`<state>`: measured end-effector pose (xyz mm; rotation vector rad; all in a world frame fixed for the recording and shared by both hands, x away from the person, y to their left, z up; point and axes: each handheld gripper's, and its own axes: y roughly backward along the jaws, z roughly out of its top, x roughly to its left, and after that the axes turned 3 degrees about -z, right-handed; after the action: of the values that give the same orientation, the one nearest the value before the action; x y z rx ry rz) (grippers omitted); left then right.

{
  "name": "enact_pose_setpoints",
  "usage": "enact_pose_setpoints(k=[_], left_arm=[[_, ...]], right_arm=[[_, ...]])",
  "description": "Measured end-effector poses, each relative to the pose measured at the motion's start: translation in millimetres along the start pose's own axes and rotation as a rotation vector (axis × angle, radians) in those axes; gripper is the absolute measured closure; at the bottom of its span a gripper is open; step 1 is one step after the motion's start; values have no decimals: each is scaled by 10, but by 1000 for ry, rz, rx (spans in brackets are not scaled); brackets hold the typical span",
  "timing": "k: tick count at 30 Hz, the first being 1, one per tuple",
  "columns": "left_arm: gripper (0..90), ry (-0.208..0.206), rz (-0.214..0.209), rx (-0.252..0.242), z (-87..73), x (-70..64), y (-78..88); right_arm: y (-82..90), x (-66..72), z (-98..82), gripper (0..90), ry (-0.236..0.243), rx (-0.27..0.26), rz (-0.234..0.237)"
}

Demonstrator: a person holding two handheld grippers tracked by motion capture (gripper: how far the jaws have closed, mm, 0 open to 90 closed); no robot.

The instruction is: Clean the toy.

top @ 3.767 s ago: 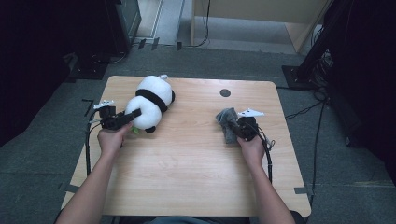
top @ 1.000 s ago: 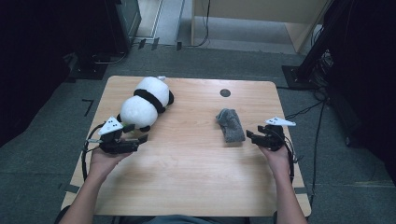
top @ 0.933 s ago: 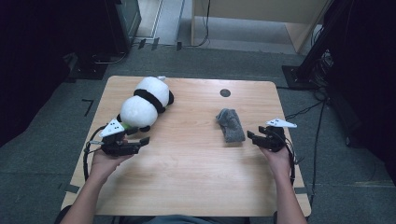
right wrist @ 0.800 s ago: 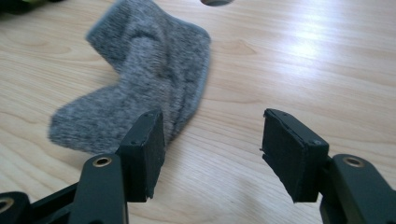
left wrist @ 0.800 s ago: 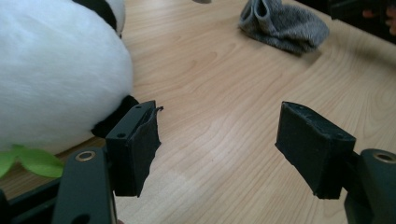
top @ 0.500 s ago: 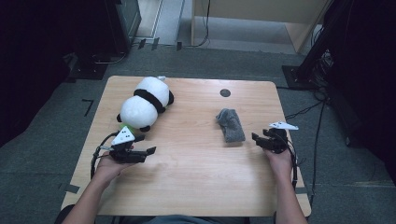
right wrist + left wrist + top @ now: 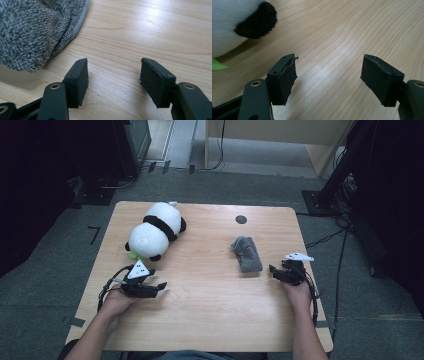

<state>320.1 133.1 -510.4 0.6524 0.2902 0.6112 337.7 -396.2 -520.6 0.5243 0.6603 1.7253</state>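
Panda plush [image 7: 154,230]: white body, black band, black ears and limbs, 1 green leaf. Folded towel [image 7: 247,253]: mottled grey terry. Table [image 7: 210,320]: light wood grain, 1 black round hole.

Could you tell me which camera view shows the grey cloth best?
The high view: the whole grey cloth lies bunched on the table, apart from the right gripper. The right gripper view gives its looped pile and hemmed edge close up, cut off at the frame.
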Motion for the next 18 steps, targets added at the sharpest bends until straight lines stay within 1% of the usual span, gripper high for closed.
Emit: enact_pose_setpoints(k=[1,3,4,7,8,11,18], left_arm=[[279,-5,-5,5,-13,0,-15],[279,-18,1,29,-30,-2,-40],[279,-23,2,41,-34,-5,-46],[279,-12,6,54,-34,2,-54],[277,-2,9,57,-35,6,-55],[278,10,6,55,-40,19,-46],[268,-4,16,62,-38,2,-52]], right_arm=[[-3,-1,-10,394,3,-9,-1],[-7,-9,-28,392,-3,-26,-3],[-8,-13,-27,391,-3,-25,-6],[-9,-11,-26,382,-6,-25,-9],[-10,-12,-26,377,-6,-24,-12],[-14,-13,-24,357,-8,-24,-14],[-16,-6,-23,319,-10,-18,-18]])
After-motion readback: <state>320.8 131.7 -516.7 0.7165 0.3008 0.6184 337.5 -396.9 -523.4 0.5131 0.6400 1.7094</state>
